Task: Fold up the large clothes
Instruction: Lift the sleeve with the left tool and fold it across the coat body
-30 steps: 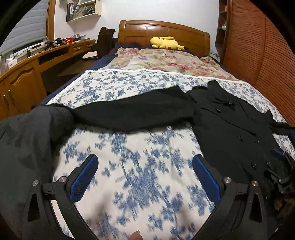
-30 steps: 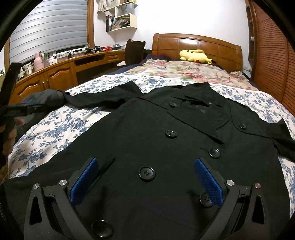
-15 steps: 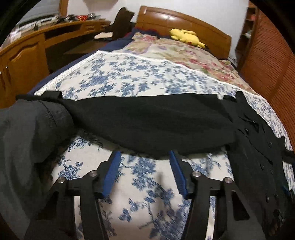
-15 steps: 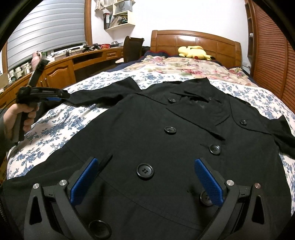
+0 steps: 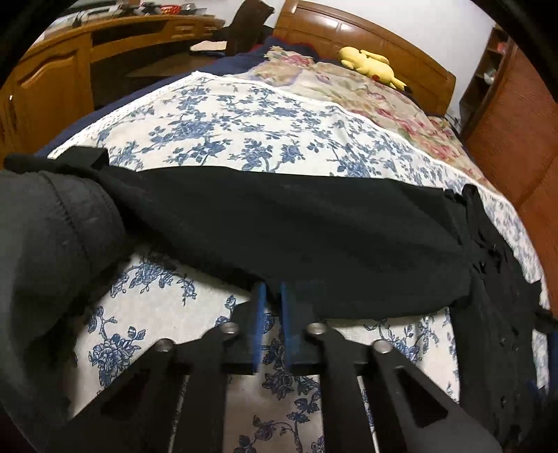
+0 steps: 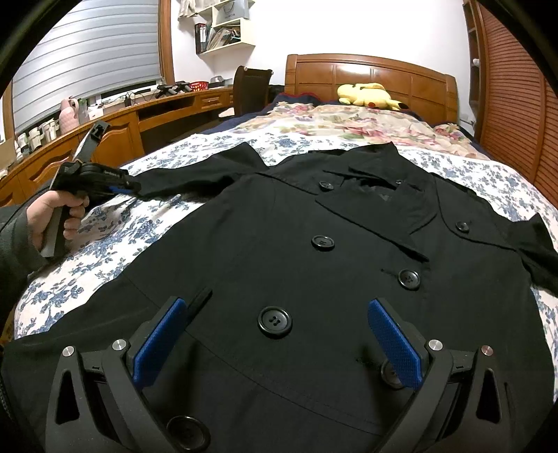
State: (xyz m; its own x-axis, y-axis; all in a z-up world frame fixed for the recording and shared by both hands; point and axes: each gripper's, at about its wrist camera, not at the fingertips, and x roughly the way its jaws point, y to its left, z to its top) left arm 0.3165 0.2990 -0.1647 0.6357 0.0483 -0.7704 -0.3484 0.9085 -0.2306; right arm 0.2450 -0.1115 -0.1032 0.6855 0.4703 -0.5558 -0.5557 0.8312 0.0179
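No readable text in either view.

Left gripper (image 6: 134, 189), seen far left from the right wrist: a short pale marking on its black body, too small to read.

Paper bag (image 6: 232, 9) on the far wall shelf: a faint printed line across its face, illegible.

Book spines on the shelf (image 6: 223, 47) below: no titles legible.

Coat (image 6: 314, 265) buttons, bedspread (image 5: 244, 122), plush (image 6: 368, 94): no labels, numbers or brand marks visible.

Black double-breasted coat (image 6: 314, 265) flat, face-up on floral bedspread, buttoned; sleeve (image 5: 279, 223) stretched sideways.
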